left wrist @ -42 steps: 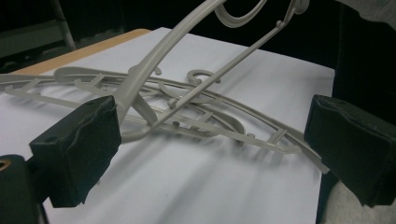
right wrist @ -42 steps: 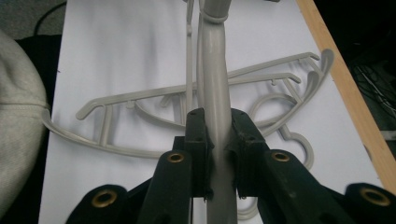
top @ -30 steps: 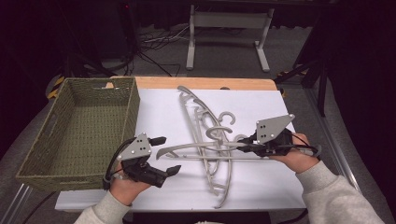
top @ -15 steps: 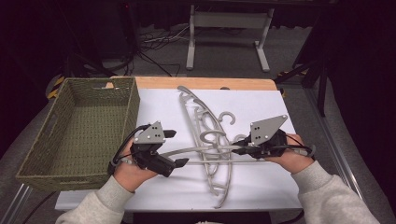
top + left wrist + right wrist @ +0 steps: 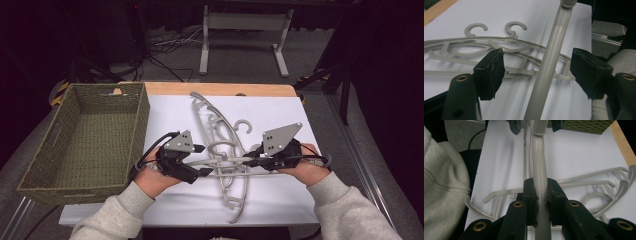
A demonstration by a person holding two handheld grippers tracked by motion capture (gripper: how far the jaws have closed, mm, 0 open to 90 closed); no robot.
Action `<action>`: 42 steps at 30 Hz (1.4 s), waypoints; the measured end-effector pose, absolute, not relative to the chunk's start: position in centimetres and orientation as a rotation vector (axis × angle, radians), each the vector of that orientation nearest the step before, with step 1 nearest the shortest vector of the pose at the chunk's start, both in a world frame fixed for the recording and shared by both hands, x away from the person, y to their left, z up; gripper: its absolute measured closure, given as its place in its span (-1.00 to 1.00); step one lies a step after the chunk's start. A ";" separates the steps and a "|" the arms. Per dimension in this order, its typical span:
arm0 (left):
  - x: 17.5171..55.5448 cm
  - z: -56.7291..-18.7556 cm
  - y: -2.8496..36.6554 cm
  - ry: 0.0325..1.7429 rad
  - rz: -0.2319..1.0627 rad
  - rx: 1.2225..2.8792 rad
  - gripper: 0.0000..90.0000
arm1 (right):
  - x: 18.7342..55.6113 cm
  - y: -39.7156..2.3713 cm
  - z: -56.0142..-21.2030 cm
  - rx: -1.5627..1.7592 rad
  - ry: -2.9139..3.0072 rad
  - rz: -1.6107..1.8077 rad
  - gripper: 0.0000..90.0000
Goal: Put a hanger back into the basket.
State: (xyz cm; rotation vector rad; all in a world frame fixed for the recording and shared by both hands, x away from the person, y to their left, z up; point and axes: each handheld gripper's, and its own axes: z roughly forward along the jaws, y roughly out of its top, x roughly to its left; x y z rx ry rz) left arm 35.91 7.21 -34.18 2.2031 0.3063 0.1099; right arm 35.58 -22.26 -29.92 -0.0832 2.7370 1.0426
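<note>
Right gripper: jaws clenched on the thick grey arm of the top hanger, pads pressing it from both sides. In the high view this gripper sits at the hanger's right end, near the table's right side, the person's hand behind it.

Left gripper: jaws spread, just been closing. The same hanger arm runs up between the pads, nearer the right-hand pad, touching neither. In the high view the left gripper straddles the arm's left end, just right of the basket.

Top hanger: lies roughly crosswise on the white sheet, spanning from one gripper to the other, over the pile.

Beneath it: more grey hangers stacked lengthwise, hooks pointing right; two hooks clear in the left gripper view.

Woven green basket on the table's left side, beside the sheet. Bare wooden table edge along the far side.
</note>
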 end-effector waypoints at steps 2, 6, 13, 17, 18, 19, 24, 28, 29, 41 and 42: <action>36.0 -34.3 7.1 0.301 0.097 2.212 -0.25 | 35.6 -22.2 -30.0 -0.087 2.740 1.044 0.77; 36.1 -34.4 6.8 0.280 0.063 2.240 -0.01 | 35.6 -22.0 -30.0 -0.097 2.743 1.052 0.77; 35.7 -34.4 6.5 0.205 0.053 2.287 0.72 | 35.6 -21.9 -30.1 -0.113 2.753 1.061 0.76; 35.3 -34.3 6.3 0.187 0.062 2.299 0.74 | 35.6 -21.9 -30.2 -0.118 2.753 1.064 0.75; 35.1 -34.2 6.2 0.170 0.072 2.305 0.75 | 35.6 -21.9 -30.2 -0.115 2.749 1.065 0.74; 35.0 -34.1 6.2 0.170 0.071 2.303 0.75 | 35.7 -22.0 -30.2 -0.116 2.746 1.067 0.72; 34.5 -33.0 6.1 0.168 0.083 2.296 0.77 | 35.6 -22.5 -29.9 -0.088 2.706 1.093 0.54; 34.7 -32.0 6.2 0.197 0.112 2.314 0.77 | 35.1 -23.2 -29.2 0.035 2.579 1.148 -0.19; 34.8 -31.7 6.3 0.211 0.120 2.311 0.77 | 34.9 -24.0 -28.7 0.066 2.542 1.213 -0.29; 35.9 -26.6 10.8 0.400 0.231 2.190 0.77 | 34.7 -28.2 -29.4 0.311 2.372 1.423 -0.61; 35.9 -26.3 11.4 0.420 0.244 2.180 0.77 | 34.7 -28.4 -29.7 0.326 2.365 1.435 -0.61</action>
